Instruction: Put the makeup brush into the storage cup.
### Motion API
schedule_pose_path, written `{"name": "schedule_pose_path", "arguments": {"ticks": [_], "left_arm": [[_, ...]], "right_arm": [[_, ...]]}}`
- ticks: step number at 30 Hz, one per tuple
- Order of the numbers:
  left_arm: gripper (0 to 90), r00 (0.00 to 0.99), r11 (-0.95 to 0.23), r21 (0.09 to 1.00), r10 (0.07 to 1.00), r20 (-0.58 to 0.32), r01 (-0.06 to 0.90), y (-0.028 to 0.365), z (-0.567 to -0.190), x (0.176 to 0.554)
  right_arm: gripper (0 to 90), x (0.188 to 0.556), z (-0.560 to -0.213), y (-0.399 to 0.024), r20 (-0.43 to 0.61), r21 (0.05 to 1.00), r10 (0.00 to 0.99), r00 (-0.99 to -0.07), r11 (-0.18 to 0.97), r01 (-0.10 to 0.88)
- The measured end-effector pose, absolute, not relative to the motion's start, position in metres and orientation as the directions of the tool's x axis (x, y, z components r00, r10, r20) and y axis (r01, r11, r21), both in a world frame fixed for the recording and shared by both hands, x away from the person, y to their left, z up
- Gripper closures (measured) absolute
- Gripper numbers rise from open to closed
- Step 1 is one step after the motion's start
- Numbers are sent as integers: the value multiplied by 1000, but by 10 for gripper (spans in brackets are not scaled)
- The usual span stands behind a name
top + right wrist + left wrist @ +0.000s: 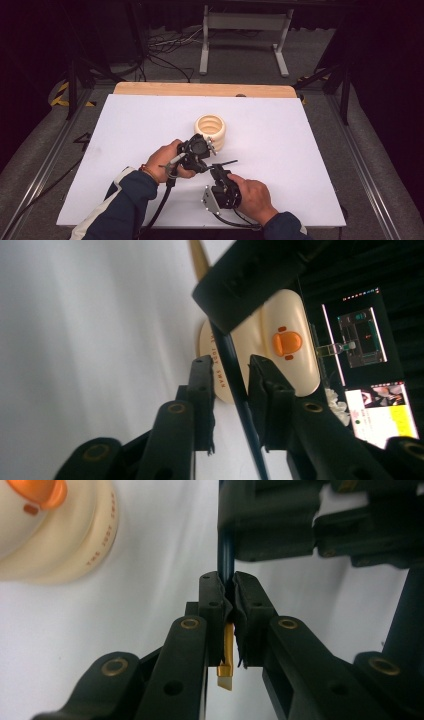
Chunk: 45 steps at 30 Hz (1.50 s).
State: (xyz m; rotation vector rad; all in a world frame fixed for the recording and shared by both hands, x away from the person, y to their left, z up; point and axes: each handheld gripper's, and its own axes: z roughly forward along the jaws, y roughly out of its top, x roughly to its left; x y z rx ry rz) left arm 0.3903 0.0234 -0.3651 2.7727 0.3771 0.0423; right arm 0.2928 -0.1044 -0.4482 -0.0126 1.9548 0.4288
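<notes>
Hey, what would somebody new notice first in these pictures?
Two hand-held grippers meeting mid-table over the white sheet: the left gripper is shut on a thin dark stick with a gold end, and the right gripper has its jaws on either side of that stick. Just behind them stands a cream ribbed cup with an orange duck bill.

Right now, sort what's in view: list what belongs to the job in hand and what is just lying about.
In the job:
left gripper, shut on the pen
pen, dark shaft, gold end
right gripper, jaws either side of the shaft, not pressing

Lying about:
cream duck-face pot
wooden board at the far edge
floor cables
grey stand
</notes>
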Motion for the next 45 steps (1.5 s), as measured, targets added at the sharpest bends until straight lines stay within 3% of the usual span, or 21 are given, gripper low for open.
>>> {"name": "schedule_pose_path", "arguments": {"ticks": [5,8,11,19,22,25,31,33,38,45], "left_arm": [[832,970,-916,328,241,-15,232,16,-368,387],[832,971,-916,329,238,-21,231,13,-369,387],[832,972,-920,322,234,-9,224,11,-370,387],[825,969,-865,447,248,-13,227,32,-365,381],[743,966,-847,478,259,-12,233,44,-362,379],[676,962,-834,511,270,46,209,60,-360,373],[474,937,-736,652,330,111,182,97,-366,360],[461,924,-725,665,355,143,176,109,-372,356],[251,874,-670,709,458,162,220,137,-386,348],[134,822,-598,773,535,192,209,168,-400,335]], "right_arm": [[743,295,-453,-103,-901,251,157,-403,949,-192],[825,295,-455,-102,-900,238,144,-411,953,-186],[837,295,-457,-100,-890,234,138,-434,956,-177],[839,296,-451,-103,-890,248,154,-429,953,-173],[839,296,-452,-104,-891,245,156,-427,956,-162],[840,298,-450,-109,-884,258,171,-434,955,-148],[839,302,-444,-118,-855,333,246,-456,935,-121],[839,303,-441,-122,-849,359,273,-453,926,-114],[839,307,-432,-133,-790,456,353,-501,885,-97],[839,309,-423,-142,-727,546,430,-536,834,-72]]}}
